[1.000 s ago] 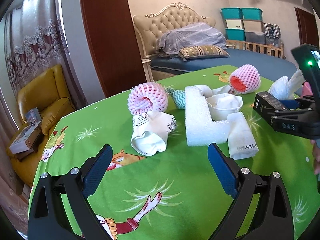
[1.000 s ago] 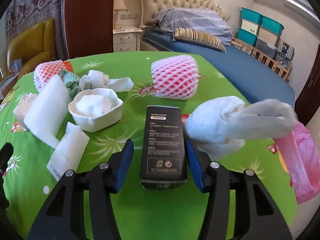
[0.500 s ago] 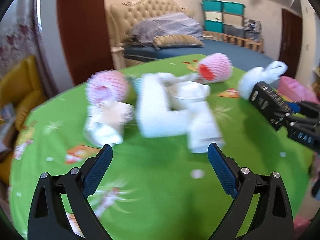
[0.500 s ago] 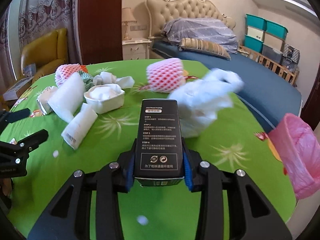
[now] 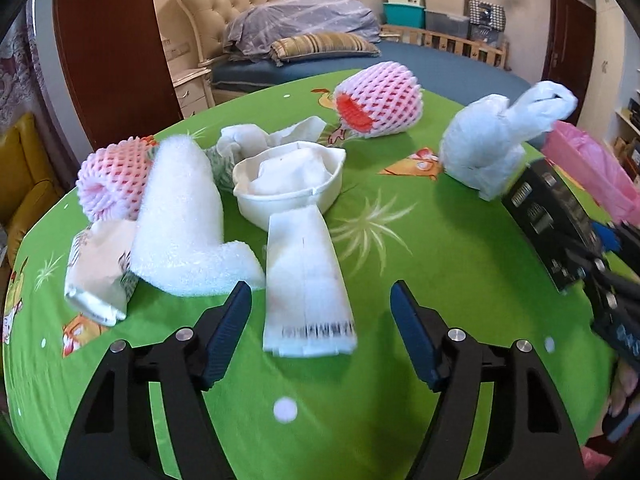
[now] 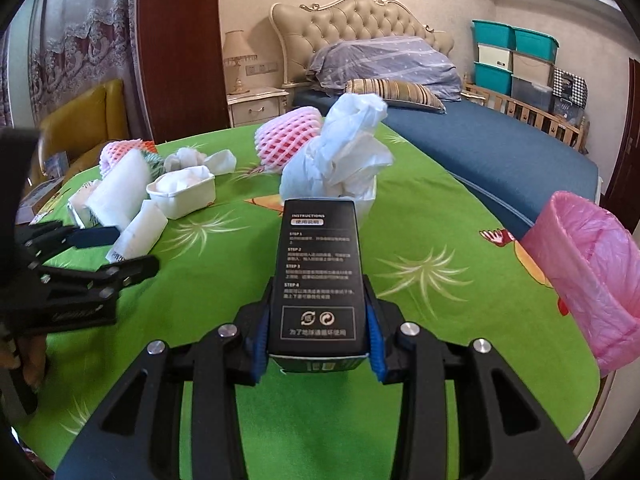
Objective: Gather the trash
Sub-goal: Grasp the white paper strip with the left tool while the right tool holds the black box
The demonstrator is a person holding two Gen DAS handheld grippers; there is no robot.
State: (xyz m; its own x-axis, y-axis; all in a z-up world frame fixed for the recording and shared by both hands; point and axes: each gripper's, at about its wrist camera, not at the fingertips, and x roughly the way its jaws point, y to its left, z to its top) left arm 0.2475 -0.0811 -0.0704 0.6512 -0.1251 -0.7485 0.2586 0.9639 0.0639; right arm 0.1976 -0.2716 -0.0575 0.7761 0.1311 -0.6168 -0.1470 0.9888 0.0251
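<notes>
Clamped between the blue pads of the right gripper [image 6: 317, 344], a black carton [image 6: 318, 280] printed with instructions points out over the green cartoon tablecloth [image 6: 420, 240], lifted clear of it. Its jaws have just been closing and now press on both long sides of the carton. To that gripper's right, past the table edge, stands a bin lined with a pink bag [image 6: 592, 276]. The left gripper [image 5: 320, 320] hangs low over the near part of the cloth with its jaws parted; they have just been closing, and the open end of a flat white paper sleeve [image 5: 306, 280] lies between the pads, neither of which touches it. Just beside that sleeve on its left lies an L-shaped piece of white foam [image 5: 180, 224], and further left a crumpled white paper cup [image 5: 100, 276] on its side. Behind the sleeve and touching its far end sits a squashed white paper bowl [image 5: 288, 184] with tissue in it. A pink foam fruit net [image 5: 112, 176] rests against the far left of the foam piece, and crumpled white paper [image 5: 272, 136] lies behind the bowl. Further back a second pink fruit net [image 5: 380, 100] lies on its side, its red opening facing the left gripper. To the right, near the black carton, stands a knotted white plastic bag [image 5: 492, 144]. Beyond the table are a bed [image 6: 480, 140] with a tufted headboard [image 6: 352, 36], and teal storage boxes [image 6: 512, 56].
</notes>
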